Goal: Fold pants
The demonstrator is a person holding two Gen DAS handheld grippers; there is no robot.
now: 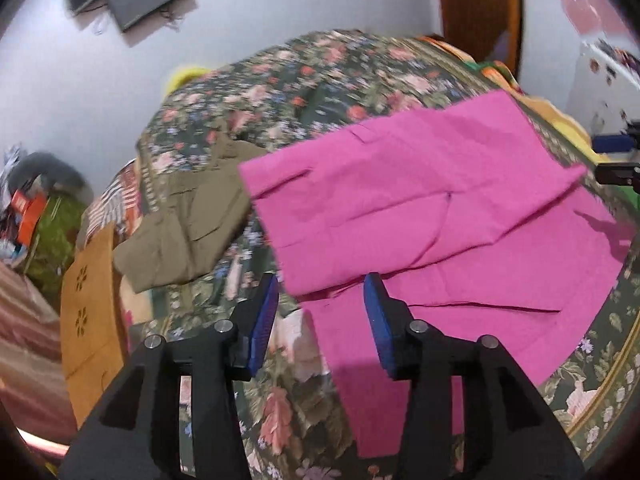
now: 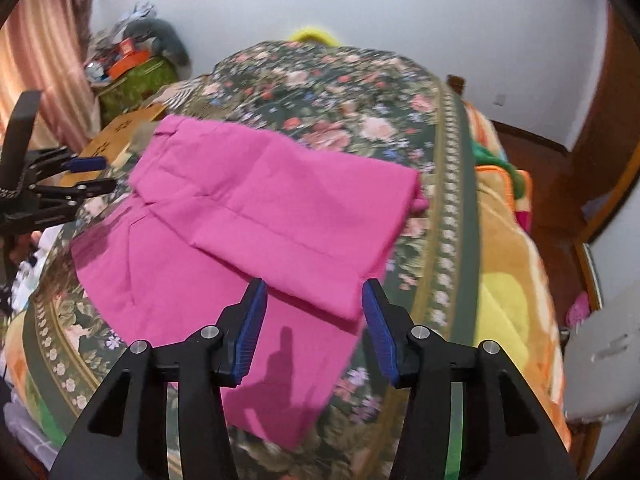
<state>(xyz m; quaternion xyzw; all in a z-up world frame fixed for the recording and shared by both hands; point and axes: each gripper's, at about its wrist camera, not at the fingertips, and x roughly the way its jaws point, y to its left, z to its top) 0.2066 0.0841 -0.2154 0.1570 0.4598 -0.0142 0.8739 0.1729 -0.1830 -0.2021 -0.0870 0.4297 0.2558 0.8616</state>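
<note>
One pair of pink pants (image 1: pixel 432 208) lies on the bed (image 1: pixel 304 80), folded so that one part lies on top of the other. The pants sit near the side of the bed with the striped border, and the far half of the flowery cover is bare, with room to move there. The left gripper (image 1: pixel 320 312) hangs over the near edge of the pants; its jaws are wide apart and hold nothing. The right gripper (image 2: pixel 312 312) hangs over the folded corner of the pants; its jaws are wide apart too, with nothing in them. Only the left view shows a second piece of clothing, the brown-green pants (image 1: pixel 188 220), lying crumpled just beside the pink ones, and a tan board with flower cutouts (image 1: pixel 92 312) at the bed's edge. Only the right view shows the orange and yellow blanket (image 2: pixel 508 280) hanging down the side of the bed, and the wooden floor past it. Each view shows the other gripper at its edge. Both views show a green box with things piled on it (image 2: pixel 136 76) by the wall.
</note>
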